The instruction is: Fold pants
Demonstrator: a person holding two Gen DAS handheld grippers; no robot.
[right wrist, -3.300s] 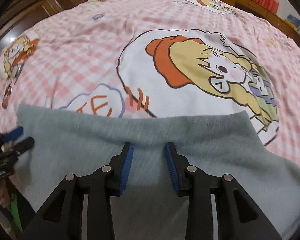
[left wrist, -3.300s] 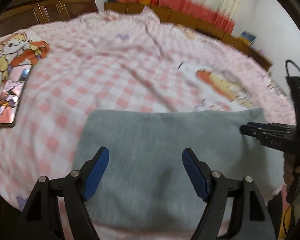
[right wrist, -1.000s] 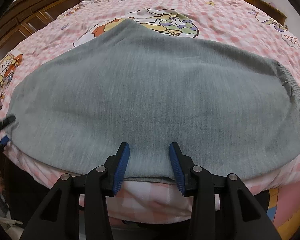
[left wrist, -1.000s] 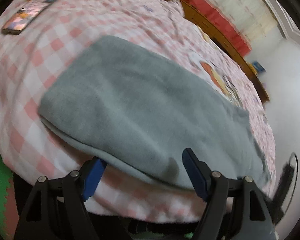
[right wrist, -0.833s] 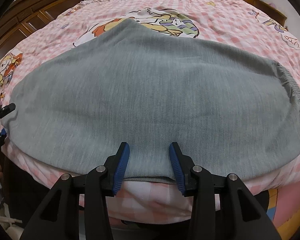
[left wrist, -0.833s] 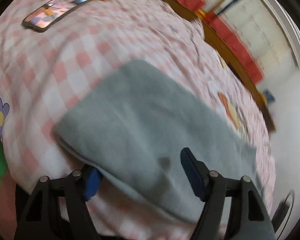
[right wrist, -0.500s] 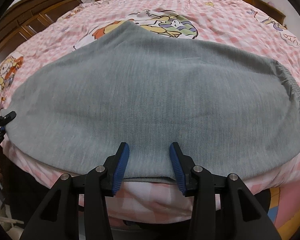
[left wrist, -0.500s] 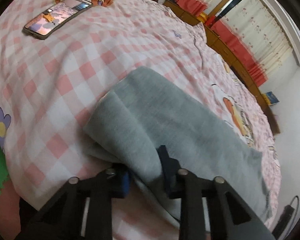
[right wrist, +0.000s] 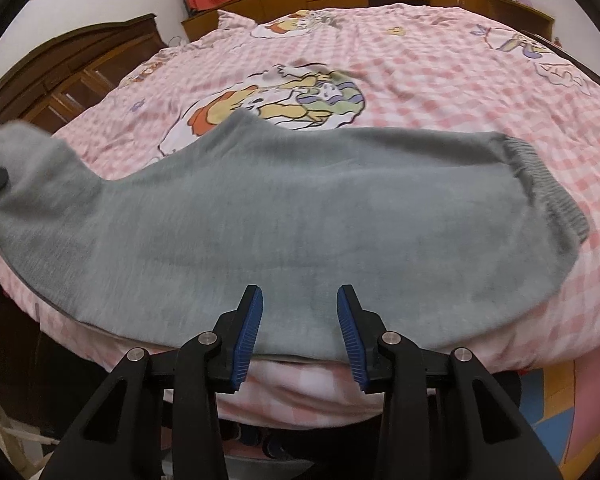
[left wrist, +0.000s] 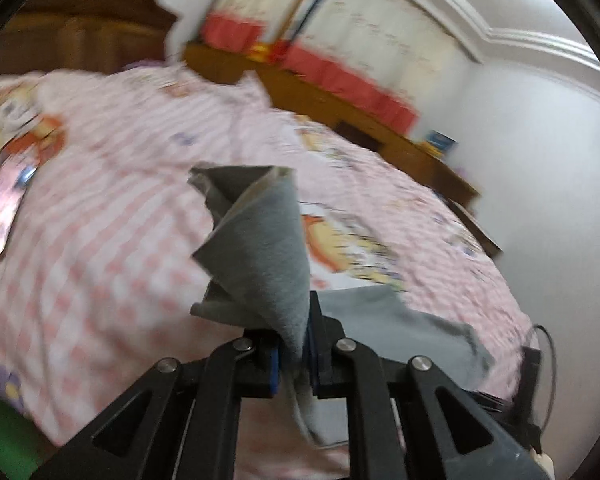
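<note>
left gripper (left wrist: 293, 354) raised, pinching pants (left wrist: 266, 248)

Grey pants (right wrist: 300, 216) lie folded lengthwise across the bed, one end lifted.

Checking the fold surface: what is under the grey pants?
The grey pants lie on the pink checked bedsheet, partly covering its cartoon print. Their left end is lifted, pinched in the left gripper. Whatever lies beneath the flat part is hidden.
</note>
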